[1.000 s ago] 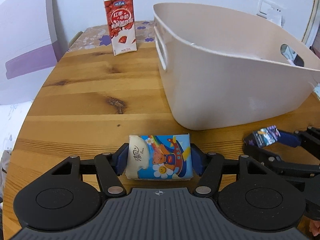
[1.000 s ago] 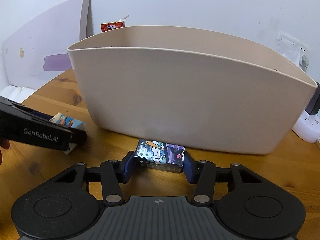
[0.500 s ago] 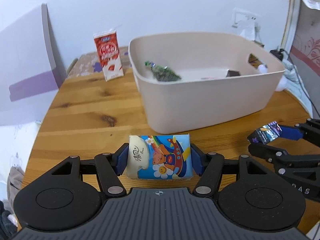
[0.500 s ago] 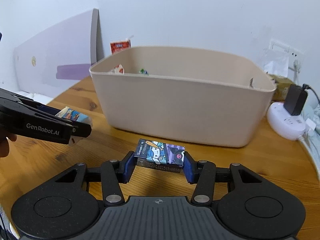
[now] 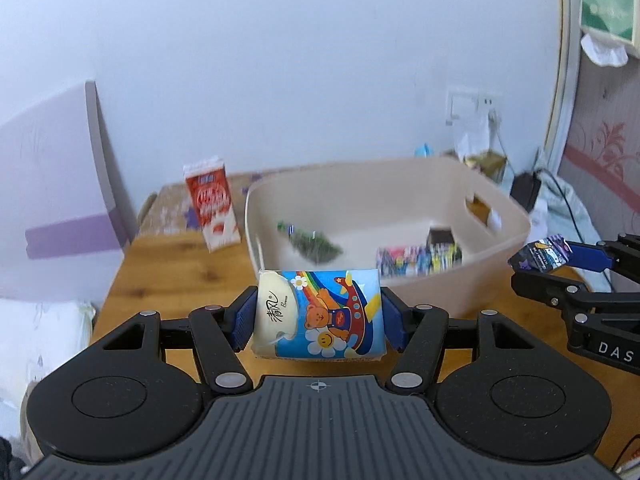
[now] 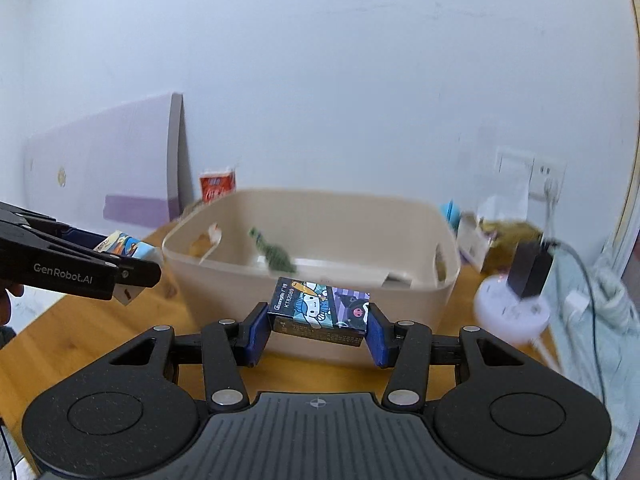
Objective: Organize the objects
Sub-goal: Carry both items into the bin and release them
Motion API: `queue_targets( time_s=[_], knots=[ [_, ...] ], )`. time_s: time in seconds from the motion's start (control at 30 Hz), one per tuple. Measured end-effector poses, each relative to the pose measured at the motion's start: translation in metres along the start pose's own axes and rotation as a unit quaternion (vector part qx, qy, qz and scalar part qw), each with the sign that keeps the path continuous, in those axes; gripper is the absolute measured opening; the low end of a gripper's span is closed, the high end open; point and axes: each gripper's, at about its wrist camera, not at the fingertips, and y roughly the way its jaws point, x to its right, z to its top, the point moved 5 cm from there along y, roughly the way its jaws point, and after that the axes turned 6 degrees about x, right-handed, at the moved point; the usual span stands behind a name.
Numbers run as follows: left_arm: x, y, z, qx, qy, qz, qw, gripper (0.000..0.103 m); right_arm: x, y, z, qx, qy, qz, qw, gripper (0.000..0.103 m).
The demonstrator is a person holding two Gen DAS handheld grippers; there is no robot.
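Both loads have risen off the table since a second ago. The left gripper (image 5: 318,318) pinches the tissue pack (image 5: 319,314) and the right gripper (image 6: 318,328) pinches the card box (image 6: 319,309). The bin (image 6: 400,292) now lies ahead and below, so dropping in likely comes next.

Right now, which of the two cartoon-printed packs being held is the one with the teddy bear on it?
The tissue pack in the left gripper: bear, rainbow and daisies. The small card box in the right gripper shows Hello Kitty-style characters instead.

Two wrist views from just above the table (image 5: 168,276), side by side, both facing the bin (image 5: 500,248) (image 6: 224,280).
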Motion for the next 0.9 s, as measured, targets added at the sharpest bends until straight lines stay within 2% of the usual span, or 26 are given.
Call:
queue_targets(
  time_s=[0.2, 0.3, 0.4, 0.67, 0.9],
  knots=[
    [0.011, 0.029, 0.028, 0.003, 0.011, 0.001, 0.9999, 0.064, 0.014, 0.01, 0.035, 0.035, -0.006, -0.01, 0.999, 0.047],
    [0.016, 0.051, 0.034, -0.008, 0.008, -0.001, 0.9999, 0.064, 0.022, 0.019, 0.048, 0.052, -0.008, -0.019, 0.998, 0.047],
    [0.02, 0.077, 0.033, -0.029, 0.001, 0.0, 0.9996, 0.064, 0.03, 0.037, 0.055, 0.05, -0.008, -0.026, 0.998, 0.047],
    [0.021, 0.135, 0.013, -0.093, -0.017, 0.012, 0.9954, 0.064, 0.042, 0.09, 0.045, -0.002, -0.006, -0.032, 0.999, 0.047],
    [0.02, 0.151, 0.005, -0.123, -0.013, 0.021, 0.9921, 0.064, 0.05, 0.117, 0.025, -0.049, -0.011, -0.031, 0.998, 0.048]
  ],
)
